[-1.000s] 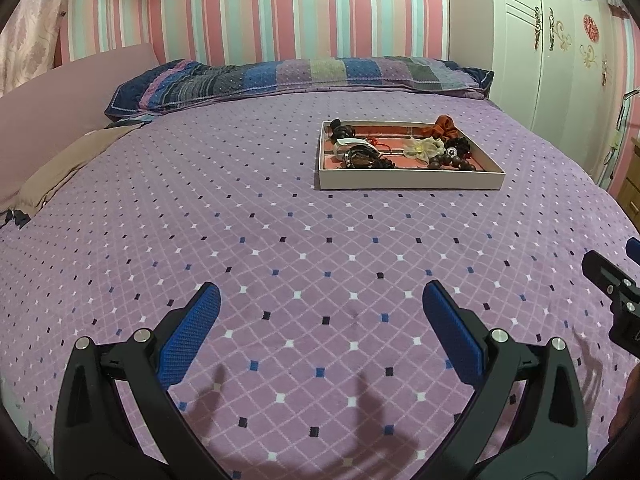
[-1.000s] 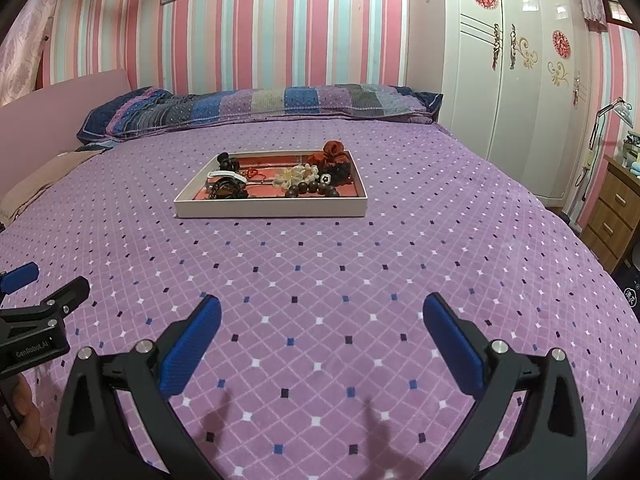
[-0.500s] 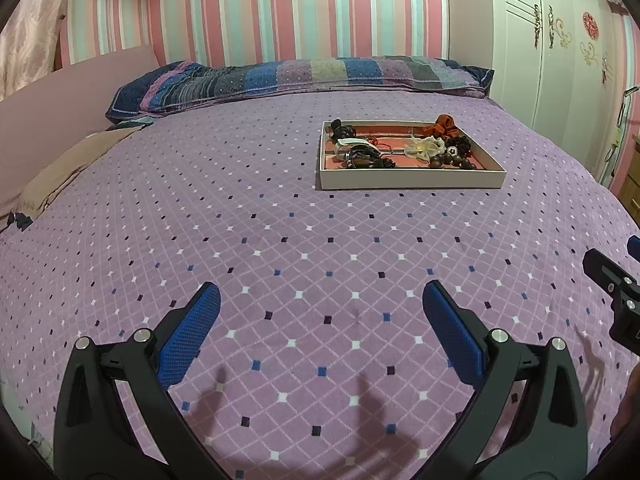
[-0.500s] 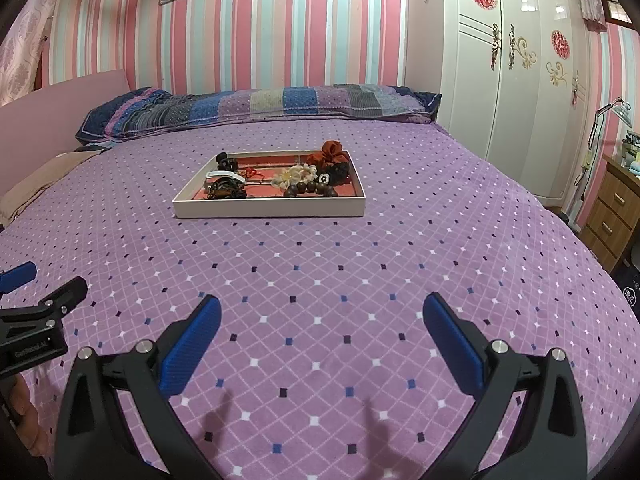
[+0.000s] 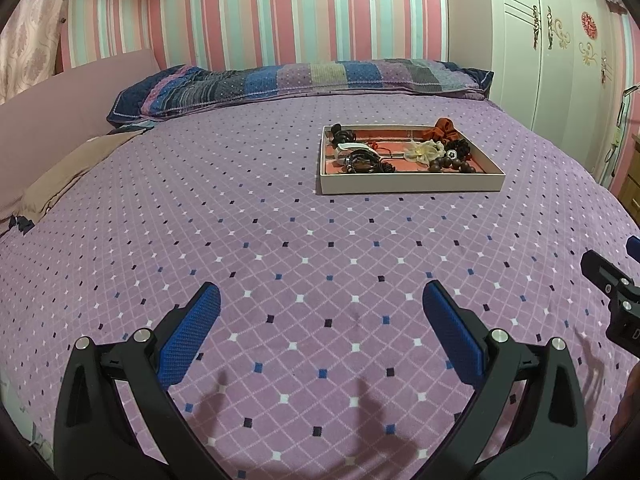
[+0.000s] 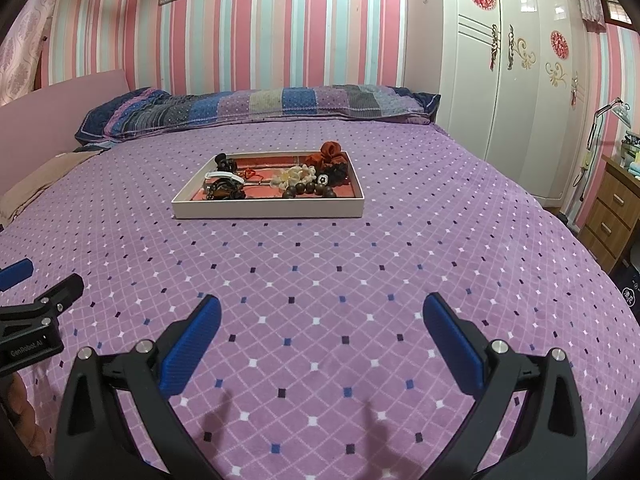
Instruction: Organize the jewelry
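Observation:
A shallow white tray (image 5: 412, 184) with a red lining sits on the purple bed, also in the right wrist view (image 6: 268, 212). It holds mixed jewelry: dark wooden bead bracelets (image 5: 452, 166) (image 6: 310, 190), a cream flower piece (image 5: 424, 151) (image 6: 292, 176), a rust-red scrunchie (image 5: 440, 128) (image 6: 326, 152), a white bangle (image 5: 352, 147) (image 6: 224, 176). My left gripper (image 5: 320, 304) is open and empty, low over the bedspread well short of the tray. My right gripper (image 6: 320, 316) is open and empty, likewise short of the tray.
The purple diamond-patterned bedspread (image 5: 240, 240) fills the foreground. A striped pillow (image 5: 300, 80) lies along the pink headboard. A white wardrobe (image 6: 512, 80) and a wooden drawer unit (image 6: 612, 212) stand at the right. The other gripper shows at each view's edge (image 5: 612, 292) (image 6: 36, 320).
Both cameras have tilted up slightly, so the tray sits lower in each view and more of the wall shows. Both grippers stay open and empty.

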Available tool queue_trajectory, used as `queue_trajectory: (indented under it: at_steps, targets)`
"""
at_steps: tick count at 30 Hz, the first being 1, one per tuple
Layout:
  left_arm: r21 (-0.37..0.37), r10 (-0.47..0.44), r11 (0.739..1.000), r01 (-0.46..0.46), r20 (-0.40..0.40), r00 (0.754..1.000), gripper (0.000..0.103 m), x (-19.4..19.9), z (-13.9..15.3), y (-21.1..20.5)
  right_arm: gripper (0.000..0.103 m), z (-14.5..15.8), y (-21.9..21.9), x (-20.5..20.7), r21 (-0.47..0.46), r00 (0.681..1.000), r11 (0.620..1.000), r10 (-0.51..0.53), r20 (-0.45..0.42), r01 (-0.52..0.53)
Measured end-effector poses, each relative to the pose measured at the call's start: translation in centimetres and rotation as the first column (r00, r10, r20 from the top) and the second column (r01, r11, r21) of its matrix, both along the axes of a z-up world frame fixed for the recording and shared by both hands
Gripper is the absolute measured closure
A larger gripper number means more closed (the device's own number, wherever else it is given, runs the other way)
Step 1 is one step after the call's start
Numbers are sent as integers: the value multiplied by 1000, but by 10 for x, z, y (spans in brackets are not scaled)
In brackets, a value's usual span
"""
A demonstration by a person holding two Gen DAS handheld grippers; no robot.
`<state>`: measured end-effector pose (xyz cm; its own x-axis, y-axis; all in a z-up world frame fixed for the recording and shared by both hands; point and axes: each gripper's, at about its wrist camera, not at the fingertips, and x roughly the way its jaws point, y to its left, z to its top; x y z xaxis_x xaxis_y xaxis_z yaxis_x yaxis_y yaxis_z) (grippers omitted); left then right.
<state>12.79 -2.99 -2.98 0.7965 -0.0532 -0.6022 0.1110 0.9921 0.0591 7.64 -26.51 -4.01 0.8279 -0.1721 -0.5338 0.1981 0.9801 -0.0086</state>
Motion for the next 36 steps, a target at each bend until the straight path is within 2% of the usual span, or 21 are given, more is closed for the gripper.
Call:
queue_trajectory:
  at_steps: [36]
  targets:
    - [9,8,1000,-8,14,1000,5,1,3,1,4,-1,0,2,0,1000,1000,1,0,-1]
